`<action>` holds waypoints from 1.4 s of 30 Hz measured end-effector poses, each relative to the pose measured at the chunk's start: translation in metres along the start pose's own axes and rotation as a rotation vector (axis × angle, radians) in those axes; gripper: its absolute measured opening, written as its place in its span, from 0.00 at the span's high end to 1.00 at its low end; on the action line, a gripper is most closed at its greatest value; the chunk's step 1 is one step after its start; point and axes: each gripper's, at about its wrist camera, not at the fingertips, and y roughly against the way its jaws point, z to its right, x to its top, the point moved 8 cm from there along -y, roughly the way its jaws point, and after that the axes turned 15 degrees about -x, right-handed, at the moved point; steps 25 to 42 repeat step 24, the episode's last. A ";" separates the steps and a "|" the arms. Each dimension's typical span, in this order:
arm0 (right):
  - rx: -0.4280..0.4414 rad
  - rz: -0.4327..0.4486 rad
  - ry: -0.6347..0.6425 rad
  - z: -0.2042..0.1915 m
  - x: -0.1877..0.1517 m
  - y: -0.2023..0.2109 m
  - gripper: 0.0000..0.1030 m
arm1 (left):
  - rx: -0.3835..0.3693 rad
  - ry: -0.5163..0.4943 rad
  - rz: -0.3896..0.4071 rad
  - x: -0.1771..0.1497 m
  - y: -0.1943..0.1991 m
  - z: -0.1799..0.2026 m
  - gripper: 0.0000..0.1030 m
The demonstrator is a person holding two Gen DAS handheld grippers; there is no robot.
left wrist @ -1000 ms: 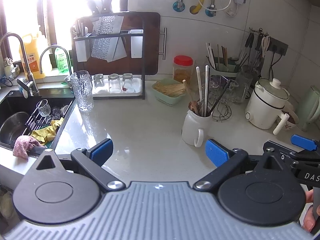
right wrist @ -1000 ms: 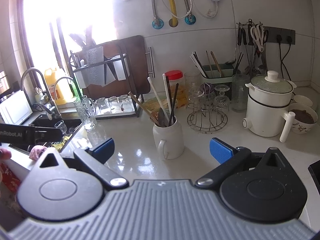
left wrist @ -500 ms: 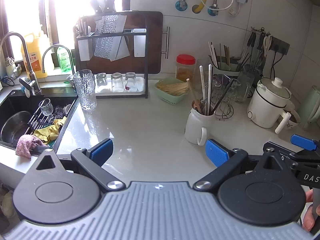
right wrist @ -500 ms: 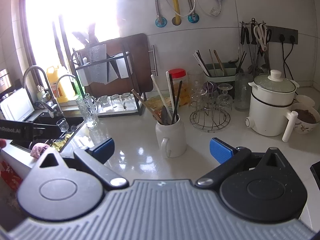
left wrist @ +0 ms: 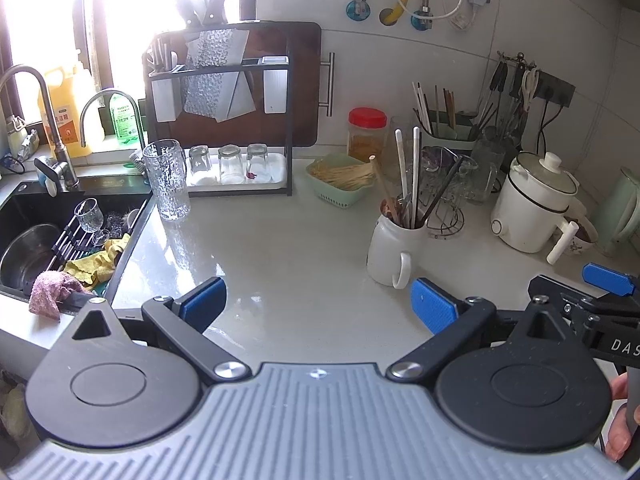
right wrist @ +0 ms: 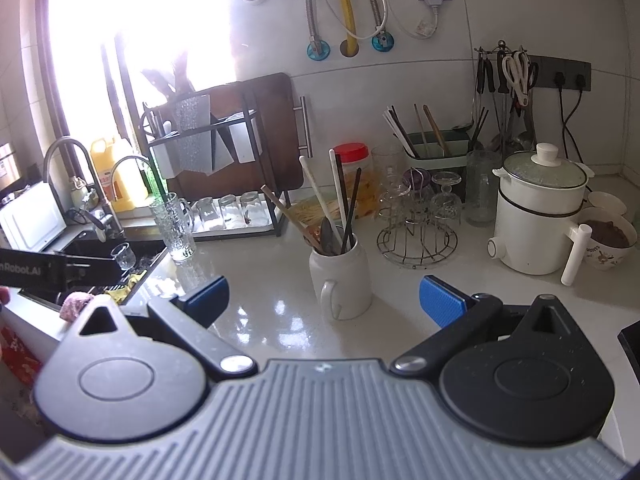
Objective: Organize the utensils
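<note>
A white mug stands on the counter, stuffed with mixed utensils: white and black chopsticks, a wooden piece and a metal spoon. A green utensil holder at the back wall holds more chopsticks. A green basket with bamboo sticks sits behind the mug. My left gripper is open and empty, short of the mug, which lies to its right. My right gripper is open and empty, the mug straight ahead between its fingers' line.
A sink with a bowl, glasses and rags lies at the left. A tall glass, a rack with a cutting board, a wire glass stand, a white pot and a bowl crowd the counter's back.
Both cameras have pulled back and risen a little, so the mug and counter sit slightly further off. Both grippers stay open.
</note>
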 end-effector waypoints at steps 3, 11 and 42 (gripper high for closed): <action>0.000 0.000 -0.001 0.000 0.000 0.000 0.00 | -0.002 -0.001 -0.002 0.000 0.000 0.000 0.02; -0.001 0.001 0.002 0.000 0.000 0.001 0.00 | -0.002 0.004 -0.001 -0.001 0.001 0.000 0.02; 0.004 0.014 0.009 -0.004 -0.003 0.002 0.00 | -0.014 0.000 0.014 -0.005 0.008 0.002 0.02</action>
